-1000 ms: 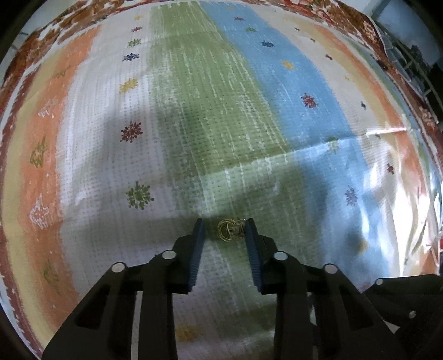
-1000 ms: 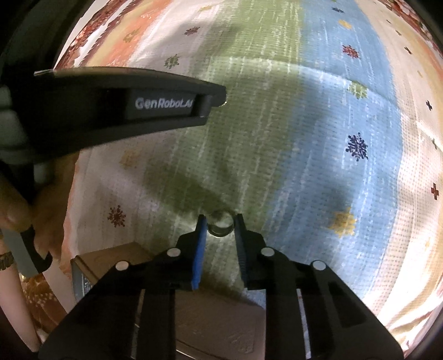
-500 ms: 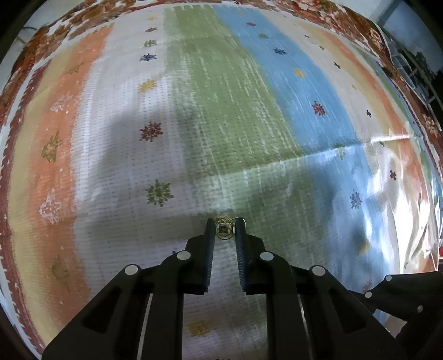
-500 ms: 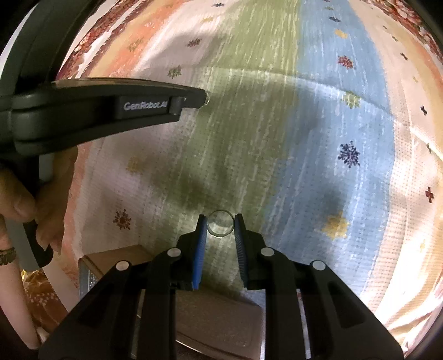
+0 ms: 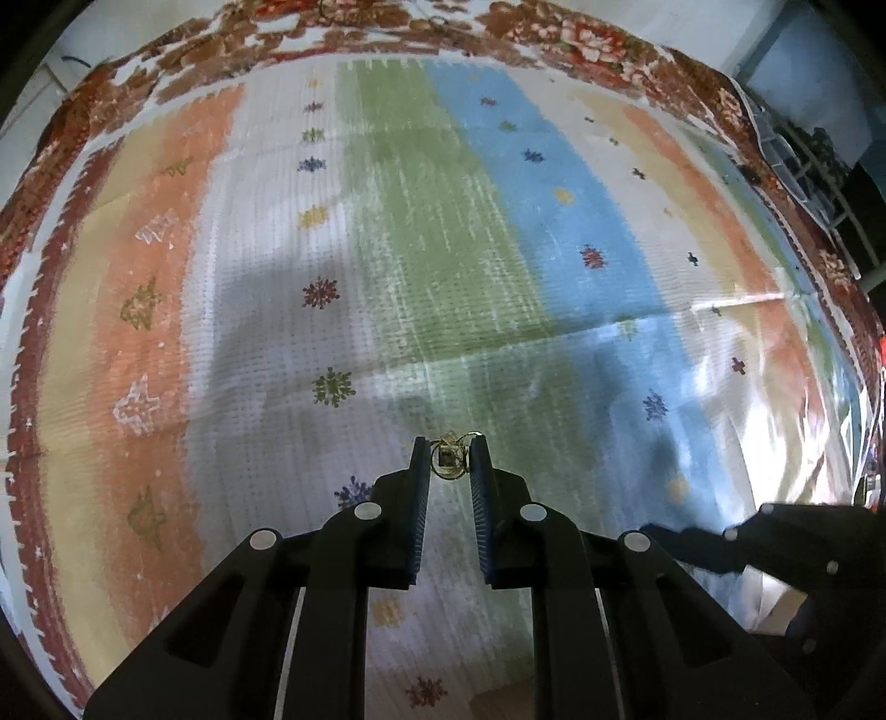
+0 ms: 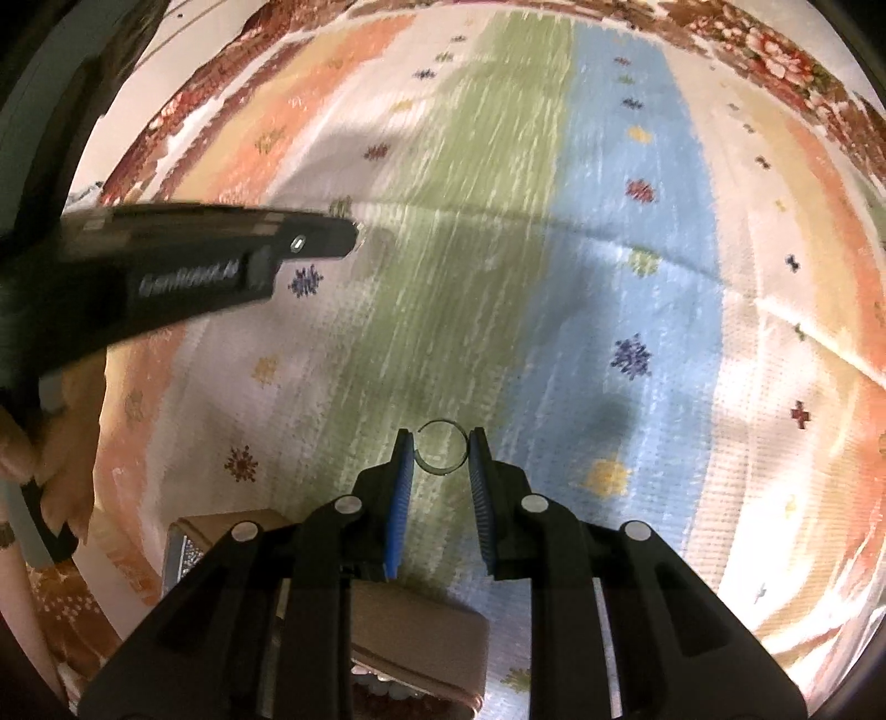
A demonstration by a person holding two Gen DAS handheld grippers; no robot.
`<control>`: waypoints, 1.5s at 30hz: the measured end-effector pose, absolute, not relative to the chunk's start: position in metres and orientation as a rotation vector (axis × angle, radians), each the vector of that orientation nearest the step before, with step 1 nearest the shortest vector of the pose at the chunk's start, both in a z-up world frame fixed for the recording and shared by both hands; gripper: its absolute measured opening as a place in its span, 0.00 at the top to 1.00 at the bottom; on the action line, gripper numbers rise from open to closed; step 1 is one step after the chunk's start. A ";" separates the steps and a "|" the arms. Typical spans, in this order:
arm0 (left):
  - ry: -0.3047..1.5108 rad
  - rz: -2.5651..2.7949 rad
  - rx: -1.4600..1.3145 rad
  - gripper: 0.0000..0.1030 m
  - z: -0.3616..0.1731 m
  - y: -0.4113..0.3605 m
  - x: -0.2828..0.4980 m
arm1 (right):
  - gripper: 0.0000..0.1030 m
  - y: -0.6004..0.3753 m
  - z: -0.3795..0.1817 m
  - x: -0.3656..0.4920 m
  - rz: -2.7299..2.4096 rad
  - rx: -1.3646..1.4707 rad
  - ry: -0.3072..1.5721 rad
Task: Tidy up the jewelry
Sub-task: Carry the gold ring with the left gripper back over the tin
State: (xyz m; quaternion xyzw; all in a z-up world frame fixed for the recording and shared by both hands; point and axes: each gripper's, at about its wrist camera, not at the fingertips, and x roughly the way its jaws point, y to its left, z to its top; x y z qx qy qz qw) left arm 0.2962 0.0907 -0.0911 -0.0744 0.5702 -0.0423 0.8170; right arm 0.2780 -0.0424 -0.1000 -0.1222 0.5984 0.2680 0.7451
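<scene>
In the left wrist view my left gripper [image 5: 449,457] is shut on a small gold earring [image 5: 448,458], pinched between the blue pads and held above the striped cloth [image 5: 443,249]. In the right wrist view my right gripper [image 6: 441,451] is shut on a thin silver ring [image 6: 441,471], which stands clear of the cloth. The left gripper [image 6: 354,238] also shows there as a dark blurred bar at the left, held by a hand [image 6: 61,471]. A brown jewelry box [image 6: 421,637] lies below the right gripper's fingers.
The cloth's striped field of orange, white, green and blue runs to a floral border [image 5: 581,44]. Part of the right gripper's body [image 5: 775,543] shows at the lower right of the left wrist view. A metal rack [image 5: 803,166] stands beyond the cloth at the far right.
The left gripper's jaws closed onto the gold earring and lifted it off the cloth. The right gripper rose with the silver ring still between its pads.
</scene>
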 end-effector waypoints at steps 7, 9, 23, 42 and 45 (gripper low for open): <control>1.193 -0.080 -0.153 0.86 -0.079 0.080 0.286 | 0.79 -0.049 -0.084 0.267 0.539 -0.304 1.220; 1.178 -0.085 -0.160 0.86 -0.073 0.077 0.283 | 0.79 -0.044 -0.082 0.269 0.536 -0.299 1.211; 1.114 -0.105 -0.166 0.86 -0.051 0.055 0.254 | 0.79 -0.075 -0.043 0.242 0.470 -0.240 1.074; 0.994 -0.176 -0.190 0.86 -0.018 0.037 0.174 | 0.79 -0.108 -0.014 0.199 0.532 -0.117 0.936; 0.976 -0.176 -0.172 0.86 -0.015 0.034 0.161 | 0.79 -0.113 -0.013 0.194 0.565 -0.077 0.924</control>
